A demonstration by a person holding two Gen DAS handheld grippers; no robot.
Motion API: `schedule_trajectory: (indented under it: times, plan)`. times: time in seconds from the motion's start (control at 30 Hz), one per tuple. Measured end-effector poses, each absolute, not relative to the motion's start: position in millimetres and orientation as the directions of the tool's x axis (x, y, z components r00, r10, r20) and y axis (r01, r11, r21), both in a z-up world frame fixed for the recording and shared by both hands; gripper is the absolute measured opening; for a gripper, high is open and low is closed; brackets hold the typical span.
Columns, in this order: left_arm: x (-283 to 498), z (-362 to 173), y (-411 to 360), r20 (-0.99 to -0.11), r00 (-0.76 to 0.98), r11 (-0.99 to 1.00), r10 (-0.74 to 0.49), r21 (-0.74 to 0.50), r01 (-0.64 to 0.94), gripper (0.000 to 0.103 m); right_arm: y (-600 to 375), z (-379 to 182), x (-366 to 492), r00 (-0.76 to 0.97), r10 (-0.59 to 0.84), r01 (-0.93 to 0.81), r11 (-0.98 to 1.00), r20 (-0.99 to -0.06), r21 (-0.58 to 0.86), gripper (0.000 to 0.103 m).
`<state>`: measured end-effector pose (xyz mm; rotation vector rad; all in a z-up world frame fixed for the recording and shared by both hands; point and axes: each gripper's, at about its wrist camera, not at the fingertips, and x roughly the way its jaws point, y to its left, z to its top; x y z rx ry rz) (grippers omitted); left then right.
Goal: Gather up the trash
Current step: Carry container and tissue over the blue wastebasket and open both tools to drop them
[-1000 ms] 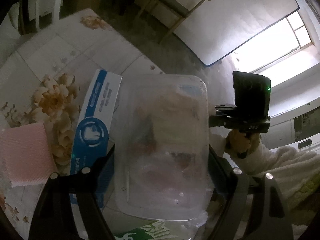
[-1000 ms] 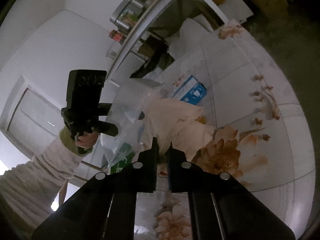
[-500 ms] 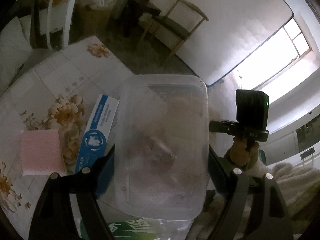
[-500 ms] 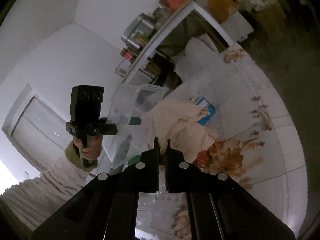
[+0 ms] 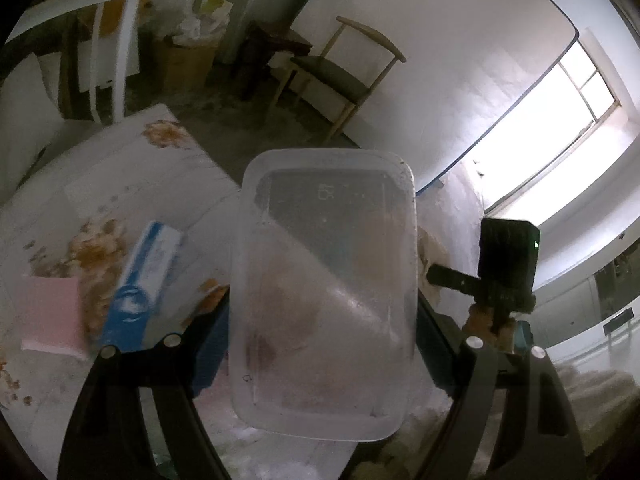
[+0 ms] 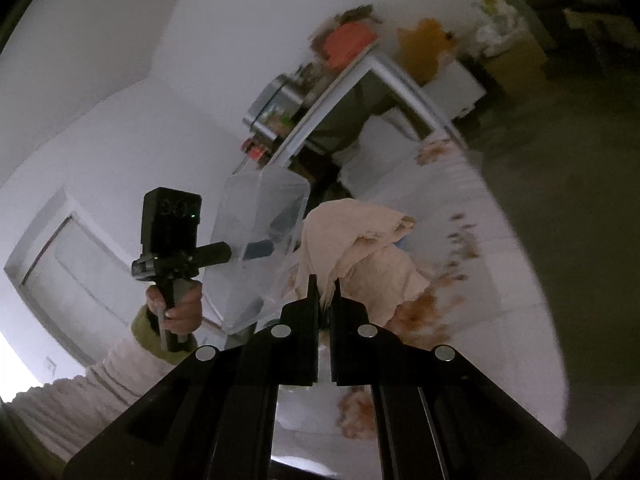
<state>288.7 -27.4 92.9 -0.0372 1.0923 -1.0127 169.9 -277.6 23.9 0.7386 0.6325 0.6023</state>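
My left gripper is shut on a clear plastic food container, gripped by its two sides and held up in the air above the table. The container also shows in the right wrist view, left of centre. My right gripper is shut on a crumpled beige paper napkin that hangs in the air right next to the container. The right gripper's housing shows in the left wrist view, to the right of the container.
A floral-print white table lies below. On it are a blue and white carton and a pink sponge. A wooden chair and a cardboard box stand on the floor beyond. A white shelf holds jars.
Both grippers have risen and tilted up away from the table, carrying the container and the napkin. The table looks smaller and lower in both views.
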Motion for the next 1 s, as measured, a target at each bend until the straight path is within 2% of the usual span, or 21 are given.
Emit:
schedule_trajectory:
  times: [0.2,0.37,0.63,0.87,0.97,1.0]
  plan:
    - [278.1,83.6,-110.4,-0.712,0.051,0.549,-0.701,-0.492,0.676,0.080,-345.1,9.6,128.1,0.742,0.580,-0.138,0.623,-0.336,0.770,0.003]
    - [265.6,61.7,-205.4,-0.727,-0.026,0.512,-0.686,-0.508,0.692,0.080,-412.5,-8.0,80.8,0.811,0.427,0.040,0.641,-0.400,0.766,0.003]
    - [229.7,-10.8,-378.9,-0.833,-0.116,0.514,-0.541,-0.437,0.739,0.081,-498.2,-59.6,30.1,0.830,0.254,0.309,0.531,-0.496,0.789,0.003]
    - [220.5,-83.8,-482.2,-0.883,-0.152,0.566,-0.444,-0.407,0.717,0.085,-548.8,-107.5,32.1,0.781,0.184,0.472,0.452,-0.597,0.757,0.004]
    - [221.9,-99.3,-513.8,-0.871,-0.194,0.588,-0.452,-0.454,0.669,0.088,-568.6,-126.8,44.9,0.754,0.137,0.533,0.443,-0.642,0.721,0.016]
    - [225.5,-104.5,-524.0,-0.866,-0.196,0.597,-0.460,-0.465,0.654,0.091,-574.8,-134.4,47.9,0.750,0.131,0.545,0.433,-0.648,0.718,0.033]
